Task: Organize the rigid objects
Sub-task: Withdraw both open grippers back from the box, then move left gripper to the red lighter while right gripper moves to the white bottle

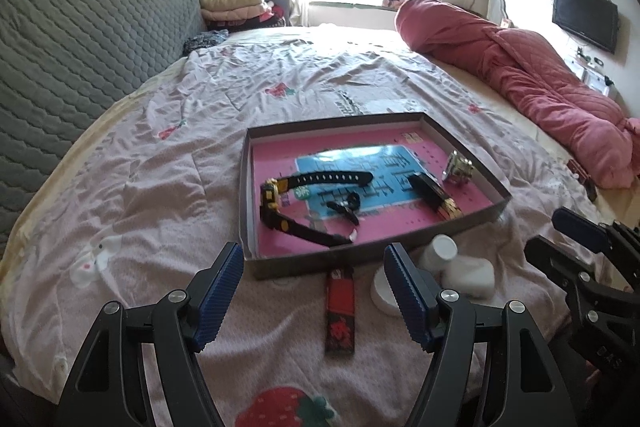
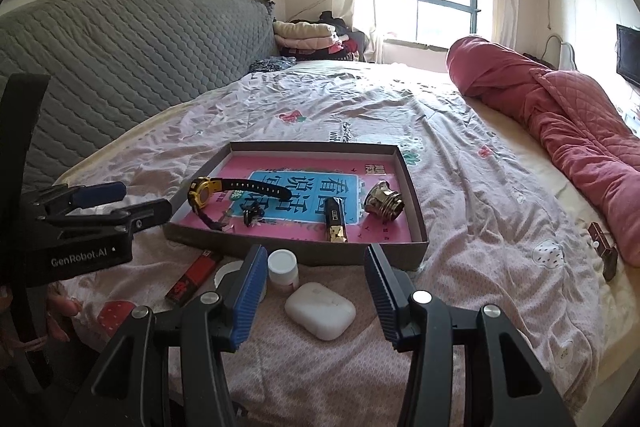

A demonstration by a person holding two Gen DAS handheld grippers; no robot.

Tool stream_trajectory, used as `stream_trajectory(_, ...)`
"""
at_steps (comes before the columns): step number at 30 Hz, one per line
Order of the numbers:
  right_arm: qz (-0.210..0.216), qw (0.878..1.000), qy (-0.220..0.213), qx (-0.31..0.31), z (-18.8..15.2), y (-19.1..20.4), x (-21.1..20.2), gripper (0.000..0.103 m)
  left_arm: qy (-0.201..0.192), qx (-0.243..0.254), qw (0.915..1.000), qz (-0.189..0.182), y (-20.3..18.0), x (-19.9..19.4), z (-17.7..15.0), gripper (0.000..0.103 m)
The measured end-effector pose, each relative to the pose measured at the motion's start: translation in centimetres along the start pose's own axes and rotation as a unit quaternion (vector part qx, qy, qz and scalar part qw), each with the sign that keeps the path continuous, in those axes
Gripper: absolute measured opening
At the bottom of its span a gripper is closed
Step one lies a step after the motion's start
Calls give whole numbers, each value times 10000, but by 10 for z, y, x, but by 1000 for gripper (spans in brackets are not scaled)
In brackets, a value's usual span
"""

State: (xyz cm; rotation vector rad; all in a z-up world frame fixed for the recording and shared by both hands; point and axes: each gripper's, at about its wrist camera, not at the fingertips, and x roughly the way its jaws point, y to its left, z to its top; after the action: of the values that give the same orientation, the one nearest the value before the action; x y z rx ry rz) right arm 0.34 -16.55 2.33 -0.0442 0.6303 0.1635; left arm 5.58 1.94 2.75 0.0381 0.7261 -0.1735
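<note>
The white earbud case [image 2: 320, 311] lies on the bedsheet [image 2: 480, 227] between the empty, parted right gripper [image 2: 316, 281]; the left gripper [image 1: 314, 291] gapes empty above the red lighter [image 1: 340, 311].

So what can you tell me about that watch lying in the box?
The watch has a yellow-gold case with a round face and a black strap with a row of holes along one half. It looks like plastic or rubber. It rests unbuckled and partly on its side, one strap half stretching toward the middle, near the left end of the shallow box. It lies on the pink and blue printed lining; neither gripper touches it.
</note>
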Motion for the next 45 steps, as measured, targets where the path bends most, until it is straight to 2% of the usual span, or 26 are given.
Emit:
stream_trajectory(16,23,9997,180,131,-13,-5,-15,50,317,-25,9995,-89,2,-18,-21,74)
stream_trajectory(45,242,9981,573,-4,-28,0,-9,50,1012,-102,9946,-192,-1,-2,-43,74)
